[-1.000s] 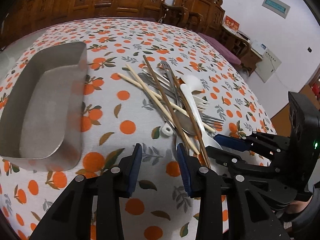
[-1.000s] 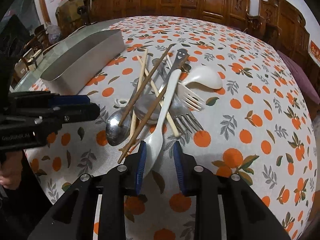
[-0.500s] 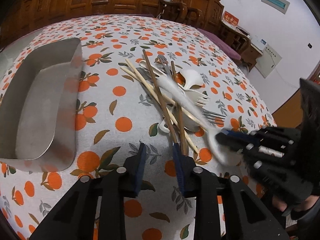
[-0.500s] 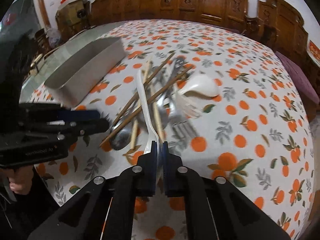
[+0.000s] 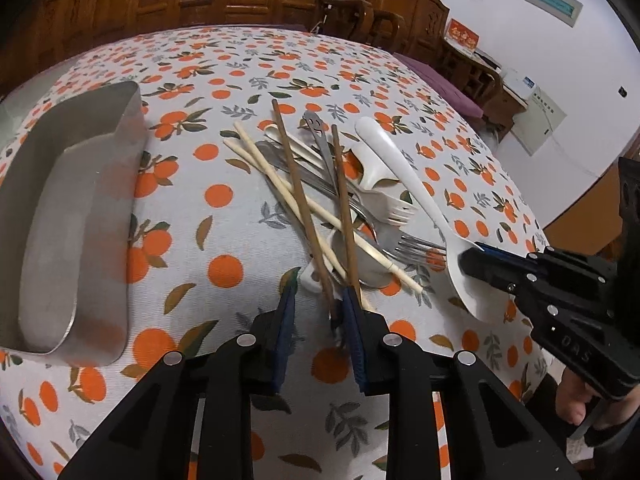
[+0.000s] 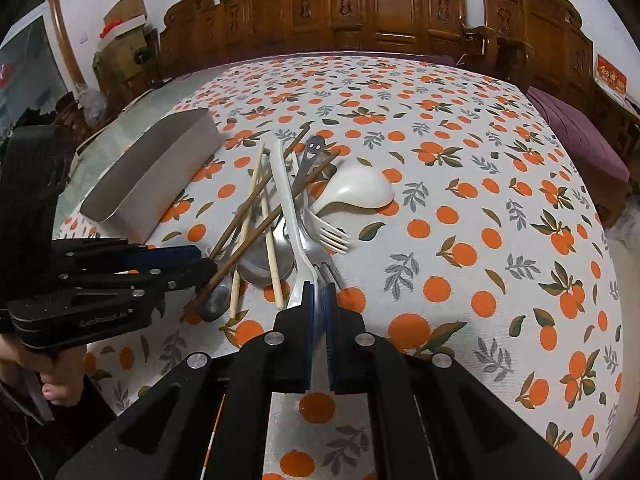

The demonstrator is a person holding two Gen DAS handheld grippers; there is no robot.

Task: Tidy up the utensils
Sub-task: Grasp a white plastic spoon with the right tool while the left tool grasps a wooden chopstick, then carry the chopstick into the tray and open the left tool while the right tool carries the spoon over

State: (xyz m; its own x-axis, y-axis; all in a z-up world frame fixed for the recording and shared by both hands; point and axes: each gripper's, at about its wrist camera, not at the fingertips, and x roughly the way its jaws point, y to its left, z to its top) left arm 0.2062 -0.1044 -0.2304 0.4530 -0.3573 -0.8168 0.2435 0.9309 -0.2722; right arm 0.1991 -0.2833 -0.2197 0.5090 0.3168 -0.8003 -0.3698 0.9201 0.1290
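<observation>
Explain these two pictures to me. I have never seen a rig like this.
There is no robot here. A person holds a black two-finger gripper in each hand, and each gripper carries a camera that looks along its fingers. One picture comes from the left gripper, the other from the right gripper. On the orange-print tablecloth lie a metal tray and a heap of utensils, among them brown chopsticks, pale chopsticks and a metal fork. The right gripper is shut on a white spoon, at its bowl end. The left gripper's jaws have just been closing around the brown chopsticks' ends, not yet pinching them.
</observation>
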